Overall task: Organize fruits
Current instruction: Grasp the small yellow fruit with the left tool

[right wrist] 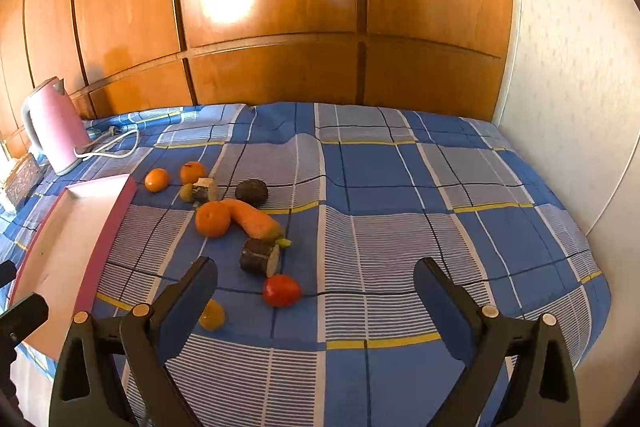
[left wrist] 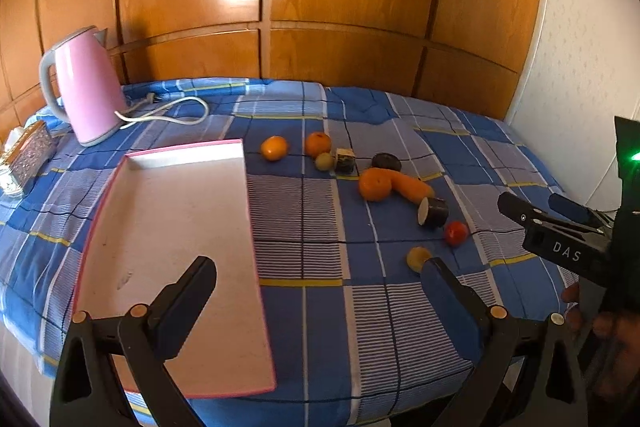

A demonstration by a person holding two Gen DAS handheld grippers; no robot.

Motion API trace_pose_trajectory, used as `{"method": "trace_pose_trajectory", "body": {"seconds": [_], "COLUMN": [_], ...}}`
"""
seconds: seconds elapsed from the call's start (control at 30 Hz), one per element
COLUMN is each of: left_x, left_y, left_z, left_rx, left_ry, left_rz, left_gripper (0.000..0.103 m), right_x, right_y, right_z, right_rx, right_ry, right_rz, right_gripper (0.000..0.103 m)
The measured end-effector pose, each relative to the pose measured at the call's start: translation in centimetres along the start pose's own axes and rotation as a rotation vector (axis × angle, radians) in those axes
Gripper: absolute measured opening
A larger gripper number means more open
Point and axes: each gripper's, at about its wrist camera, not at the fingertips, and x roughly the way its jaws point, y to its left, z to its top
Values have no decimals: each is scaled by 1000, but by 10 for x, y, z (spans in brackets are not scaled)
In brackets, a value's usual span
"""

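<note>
Several fruits and vegetables lie on the blue plaid cloth: three oranges (left wrist: pixel 374 183), (left wrist: pixel 274 147), (left wrist: pixel 318 143), a carrot (left wrist: pixel 412 185), a red tomato (left wrist: pixel 456 232), a yellow fruit (left wrist: pixel 417 257), a green fruit (left wrist: pixel 324 161), a dark round fruit (left wrist: pixel 386 161) and two dark cut pieces (left wrist: pixel 433 212), (left wrist: pixel 345 159). A white tray with a pink rim (left wrist: pixel 176 251) lies empty to their left. My left gripper (left wrist: pixel 320 283) is open and empty above the tray's right edge. My right gripper (right wrist: pixel 316 285) is open and empty, just short of the tomato (right wrist: pixel 281 291).
A pink kettle (left wrist: pixel 86 87) with a white cord (left wrist: pixel 168 113) stands at the back left, next to a patterned box (left wrist: pixel 32 153). Wooden panels close the back and a white wall (left wrist: pixel 580 59) the right. The right gripper's body shows in the left wrist view (left wrist: pixel 560 231).
</note>
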Motion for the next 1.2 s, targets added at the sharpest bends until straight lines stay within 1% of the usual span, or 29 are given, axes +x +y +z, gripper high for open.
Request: {"method": "trace_pose_trajectory", "body": {"seconds": [0.07, 0.2, 0.33, 0.4, 0.43, 0.5, 0.53, 0.57, 0.63, 0.67, 0.73, 0.77, 0.83, 0.9, 0.97, 1.0, 1.03, 1.07, 1.1, 1.17, 1.2], "left_x": [6, 20, 36, 44, 48, 57, 62, 65, 73, 79, 93, 100, 111, 118, 125, 130, 137, 136, 135, 133, 131], "left_y": [-5, -14, -21, -24, -25, -30, -35, -40, -53, -61, -73, -77, -82, -86, -89, -90, -91, -90, -89, -80, -77], "left_z": [2, 3, 5, 8, 10, 12, 12, 12, 11, 9, 5, 3, 1, 3, 4, 3, 1, 1, 1, 4, 4], "left_rx": [14, 40, 66, 85, 84, 95, 119, 141, 198, 234, 272, 280, 281, 272, 287, 291, 296, 305, 307, 265, 254], "left_ry": [10, 49, 110, 128, 137, 166, 180, 191, 211, 226, 277, 290, 310, 311, 310, 320, 332, 313, 298, 298, 293], "left_rz": [-12, -37, -60, -81, -96, -138, -160, -177, -215, -234, -267, -272, -266, -270, -248, -248, -244, -235, -237, -267, -264], "left_gripper": [103, 103, 103, 102, 100, 97, 95, 92, 79, 76, 58, 56, 55, 55, 55, 50, 36, 31, 29, 28, 28], "right_x": [1, 4, 14, 18, 21, 25, 26, 28, 30, 30, 31, 32, 33, 36, 38, 39, 40, 41, 42, 44, 45], "right_y": [-3, -10, -19, -26, -31, -40, -43, -46, -49, -50, -52, -53, -53, -53, -53, -52, -52, -51, -49, -46, -42], "right_z": [1, 2, 1, 1, 1, 0, -1, -1, -1, -1, 0, 0, 0, -1, -2, -2, -3, -3, -2, -1, -1], "right_rx": [-1, -7, 10, 30, 49, 78, 88, 97, 105, 107, 110, 112, 114, 108, 108, 107, 105, 101, 100, 93, 84], "right_ry": [0, 4, 39, 56, 66, 81, 86, 90, 98, 98, 99, 100, 107, 118, 125, 129, 133, 136, 139, 148, 151], "right_rz": [8, -1, -5, -4, 0, 4, 6, 8, 18, 25, 35, 42, 57, 63, 72, 78, 82, 86, 90, 115, 129], "right_gripper": [97, 97, 88, 84, 82, 80, 80, 80, 78, 77, 77, 77, 71, 67, 63, 60, 57, 56, 55, 48, 44]}}
